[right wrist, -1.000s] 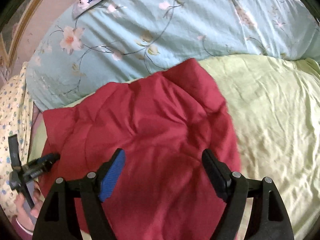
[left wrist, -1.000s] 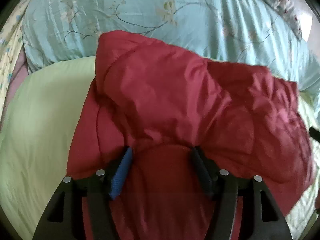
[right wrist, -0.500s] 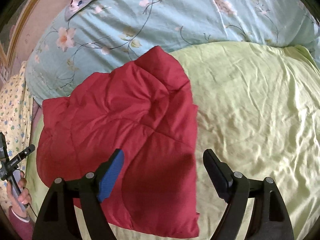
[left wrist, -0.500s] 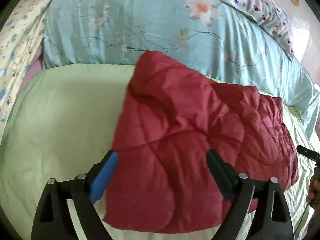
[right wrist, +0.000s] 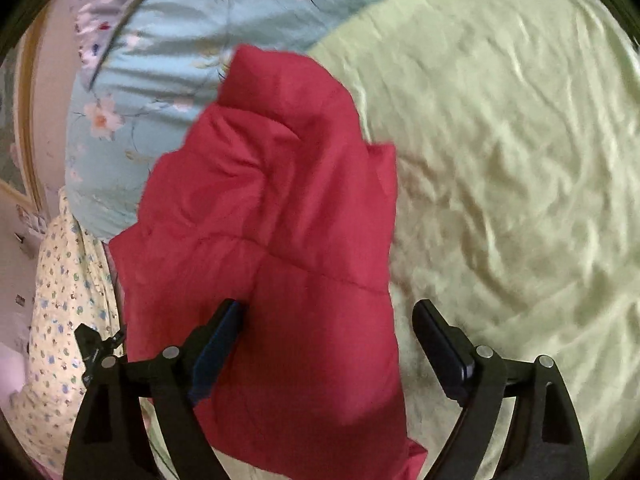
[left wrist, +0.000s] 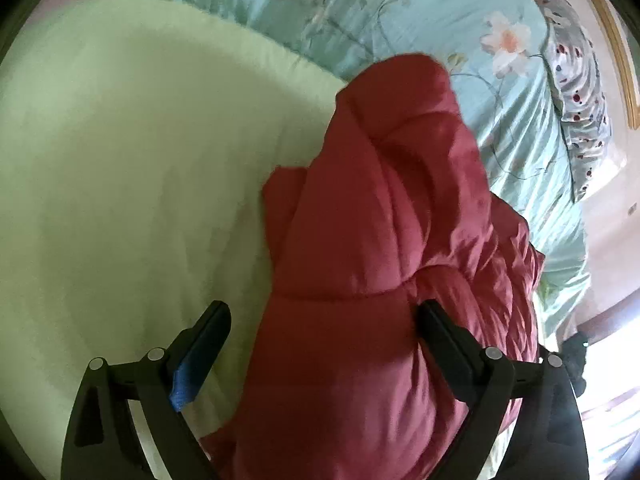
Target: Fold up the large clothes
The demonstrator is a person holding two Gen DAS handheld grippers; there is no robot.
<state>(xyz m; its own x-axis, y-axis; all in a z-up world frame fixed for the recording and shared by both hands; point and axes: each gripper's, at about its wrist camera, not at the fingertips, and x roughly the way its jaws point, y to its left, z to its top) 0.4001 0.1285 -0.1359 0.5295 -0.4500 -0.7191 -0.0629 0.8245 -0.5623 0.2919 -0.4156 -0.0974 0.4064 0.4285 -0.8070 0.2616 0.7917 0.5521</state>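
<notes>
Red quilted garment (left wrist: 384,264) lies bunched on the green sheet (right wrist: 512,160); both tools spread, only the right view showing yellow dotted fabric (right wrist: 60,320).

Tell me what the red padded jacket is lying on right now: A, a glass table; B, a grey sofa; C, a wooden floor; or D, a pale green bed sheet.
D: the red padded jacket lies bunched on the pale green bed sheet, which spreads out beside it in both views.

A home bedroom: a bed with a pale green sheet (right wrist: 520,160) and floral blue duvet (left wrist: 400,12)
</notes>
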